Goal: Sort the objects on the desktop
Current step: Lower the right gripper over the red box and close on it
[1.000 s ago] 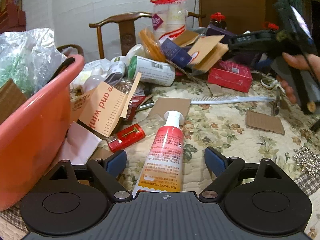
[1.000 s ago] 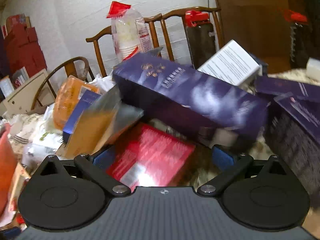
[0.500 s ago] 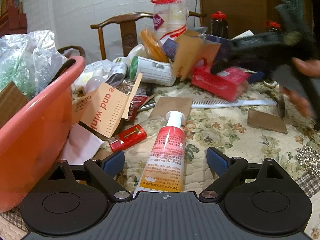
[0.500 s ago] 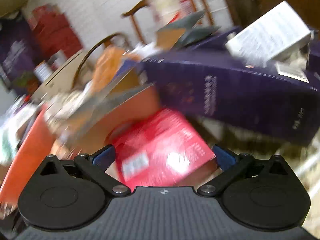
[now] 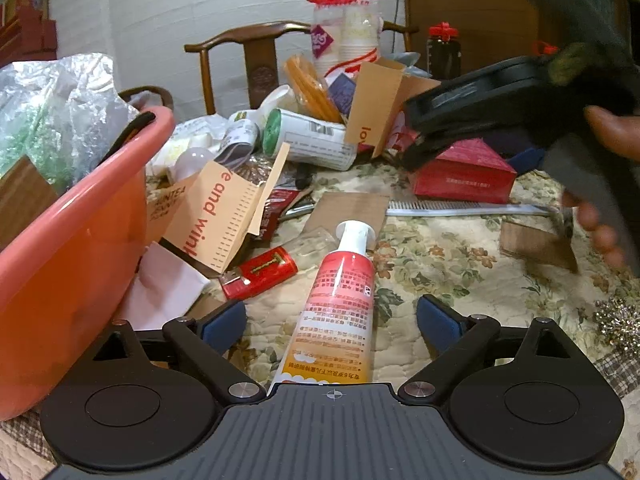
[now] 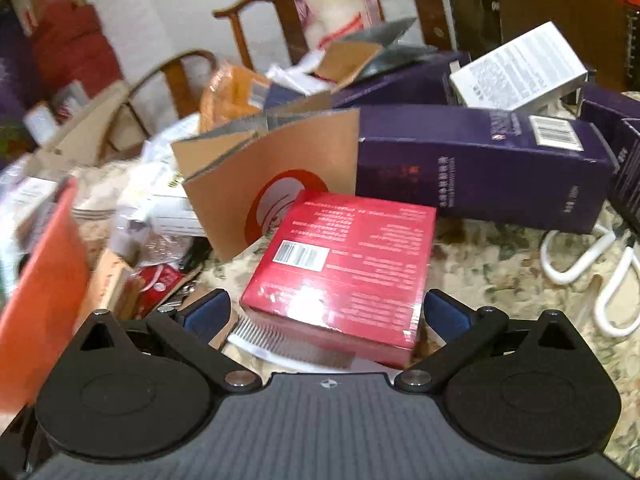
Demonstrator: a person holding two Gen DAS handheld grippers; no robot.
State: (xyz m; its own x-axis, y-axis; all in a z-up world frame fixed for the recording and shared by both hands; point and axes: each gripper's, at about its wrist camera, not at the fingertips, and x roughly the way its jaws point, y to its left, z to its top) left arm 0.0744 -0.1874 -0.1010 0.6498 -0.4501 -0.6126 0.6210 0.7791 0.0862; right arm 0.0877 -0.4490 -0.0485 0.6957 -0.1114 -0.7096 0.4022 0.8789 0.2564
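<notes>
Two views are showing different things: left of the left gripper (image 5: pixel 331 322) an orange basin (image 5: pixel 68 240) is standing. Its jaws, just opening wider, are flanking the tube (image 5: pixel 340 312) untouched. The right gripper (image 6: pixel 326 316) is standing spread around the red box (image 6: pixel 344 264); contact is unclear.

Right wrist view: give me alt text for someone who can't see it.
The open right gripper straddles a shrink-wrapped red box lying flat on the floral tablecloth, pads not touching it. Behind stand a brown cardboard sleeve and dark purple cartons; white scissors lie to the right.
</notes>
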